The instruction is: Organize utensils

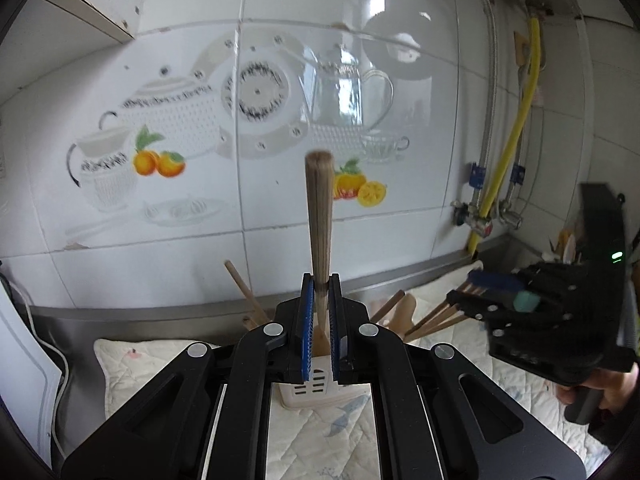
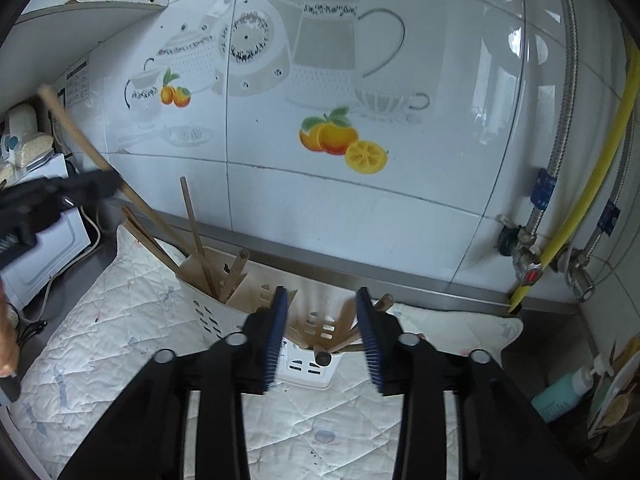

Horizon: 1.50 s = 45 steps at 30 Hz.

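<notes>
My left gripper point(image 1: 320, 284) is shut on the handle of a wooden utensil point(image 1: 319, 216), held upright over the white slotted utensil holder point(image 1: 314, 388). The same utensil shows in the right wrist view point(image 2: 76, 136), slanting down into the holder's left compartment. My right gripper point(image 2: 322, 300) is open and empty, just above the holder point(image 2: 308, 364). Blurred brown sticks point(image 2: 344, 328) lie in the holder's right compartment between my fingers. Several wooden utensils point(image 2: 196, 232) stand in the left compartment. The right gripper also shows in the left wrist view point(image 1: 476, 284).
The holder stands on a quilted white mat point(image 2: 120, 320) on a steel counter against a tiled wall. A white appliance point(image 2: 48, 252) sits at left. Gas pipes and valves point(image 2: 528, 264) are at right, with a teal bottle point(image 2: 560, 396) below them.
</notes>
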Each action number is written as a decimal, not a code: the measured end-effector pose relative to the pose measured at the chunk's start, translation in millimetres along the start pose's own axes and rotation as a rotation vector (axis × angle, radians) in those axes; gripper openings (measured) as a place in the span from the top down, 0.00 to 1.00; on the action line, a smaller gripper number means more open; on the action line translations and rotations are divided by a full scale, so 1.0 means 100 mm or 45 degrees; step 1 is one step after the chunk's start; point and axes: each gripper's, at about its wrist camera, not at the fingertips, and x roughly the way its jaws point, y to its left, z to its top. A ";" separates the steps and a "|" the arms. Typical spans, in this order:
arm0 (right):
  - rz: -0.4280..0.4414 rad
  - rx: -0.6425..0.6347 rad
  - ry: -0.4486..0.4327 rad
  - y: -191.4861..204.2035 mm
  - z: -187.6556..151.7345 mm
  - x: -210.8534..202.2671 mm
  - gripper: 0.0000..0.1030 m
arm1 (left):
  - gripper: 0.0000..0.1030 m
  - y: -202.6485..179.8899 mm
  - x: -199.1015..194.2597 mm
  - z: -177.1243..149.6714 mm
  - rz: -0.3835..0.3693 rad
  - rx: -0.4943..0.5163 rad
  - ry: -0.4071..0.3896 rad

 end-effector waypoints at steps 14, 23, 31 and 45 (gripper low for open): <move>0.011 -0.042 -0.102 0.08 -0.10 -0.43 0.49 | 0.94 -0.01 0.28 -0.10 0.008 -0.007 0.113; 0.026 -0.048 -0.139 0.16 -0.15 -0.63 0.41 | 0.94 0.03 0.34 -0.10 0.004 -0.036 0.140; 0.038 -0.039 -0.162 0.21 -0.20 -0.72 0.36 | 0.91 0.02 0.34 -0.08 0.006 -0.033 0.135; 0.073 0.048 -0.160 0.20 -0.41 -0.89 0.24 | 0.52 -0.01 0.01 -0.15 0.013 -0.032 0.082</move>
